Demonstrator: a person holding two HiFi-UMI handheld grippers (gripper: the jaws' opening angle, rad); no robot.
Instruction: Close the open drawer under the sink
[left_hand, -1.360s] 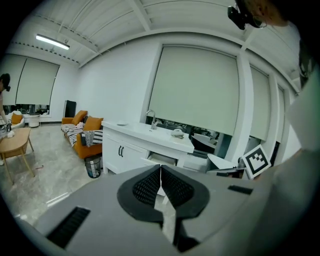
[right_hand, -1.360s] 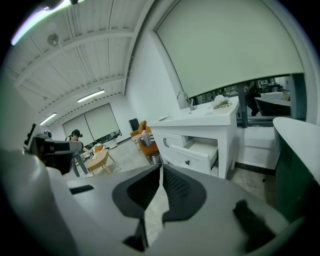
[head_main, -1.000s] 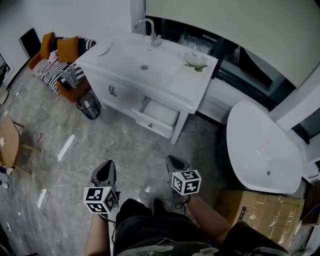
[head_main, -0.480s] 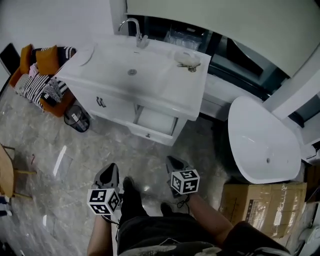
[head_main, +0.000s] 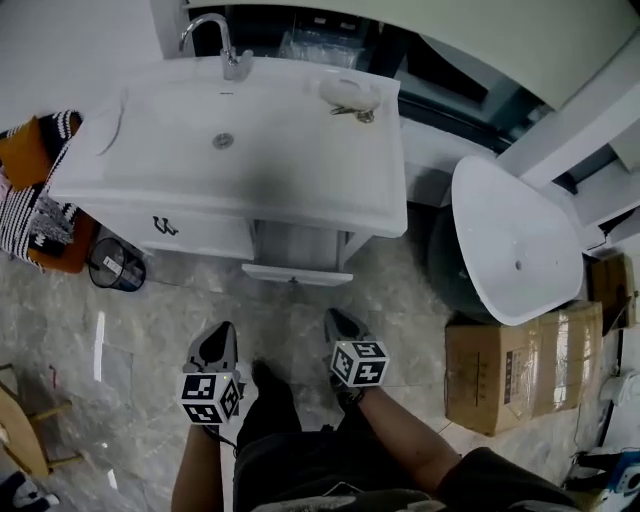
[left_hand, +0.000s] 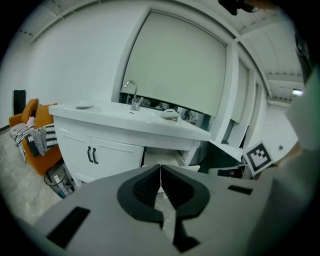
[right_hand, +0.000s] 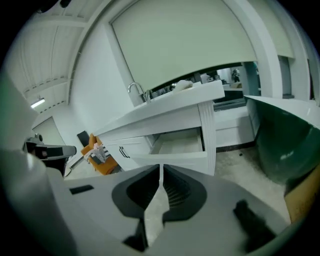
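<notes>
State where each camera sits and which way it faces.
Head view: on the head, looking steeply down at sink, open drawer, left gripper, right gripper, forearms.
Left gripper view: on that gripper, facing cabinet doors and drawer over shut jaws.
Right gripper view: on that gripper, facing the drawer over shut jaws.
Both gripper views share drawer and faucet.

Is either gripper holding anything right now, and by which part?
Nothing is held. The left gripper and the right gripper have their jaws together, nothing between them; the open drawer is untouched.
</notes>
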